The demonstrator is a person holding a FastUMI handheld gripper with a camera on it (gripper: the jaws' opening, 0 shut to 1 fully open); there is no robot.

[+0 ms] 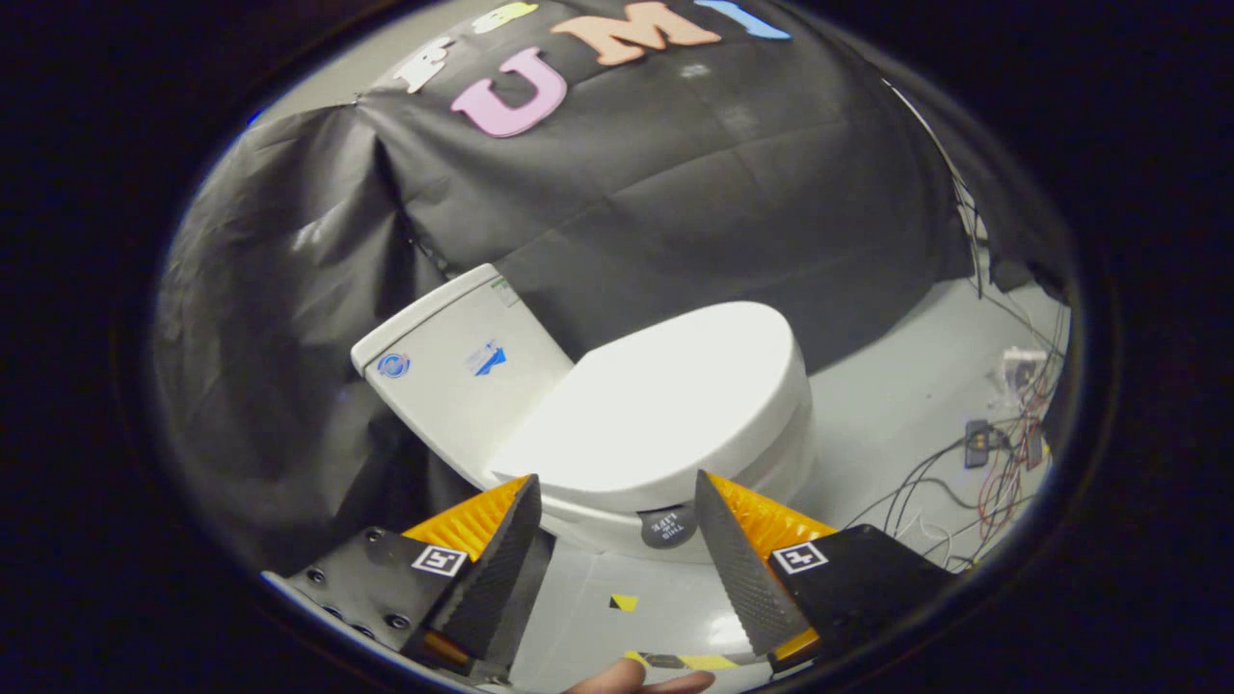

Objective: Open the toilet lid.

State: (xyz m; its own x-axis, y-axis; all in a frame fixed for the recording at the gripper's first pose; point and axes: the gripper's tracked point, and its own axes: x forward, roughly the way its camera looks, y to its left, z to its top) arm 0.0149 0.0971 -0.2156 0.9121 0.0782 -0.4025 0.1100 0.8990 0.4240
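White toilet [617, 424] sits against the black cloth wall [675, 193], lid [665, 405] down flat on the bowl. Gripper [617, 492] is spread wide, holding nothing, fingers just short of the lid's near edge. Loose wires [993, 463] lie on the grey floor [897, 386] beside it.

White toilet lid [665, 405] is showing plain above a white cistern [458, 371] wearing 2 blue stickers; grey floor [897, 405] is carrying a yellow-and-black square [624, 602], red and black wires [1003, 463], under black cloth [675, 193]
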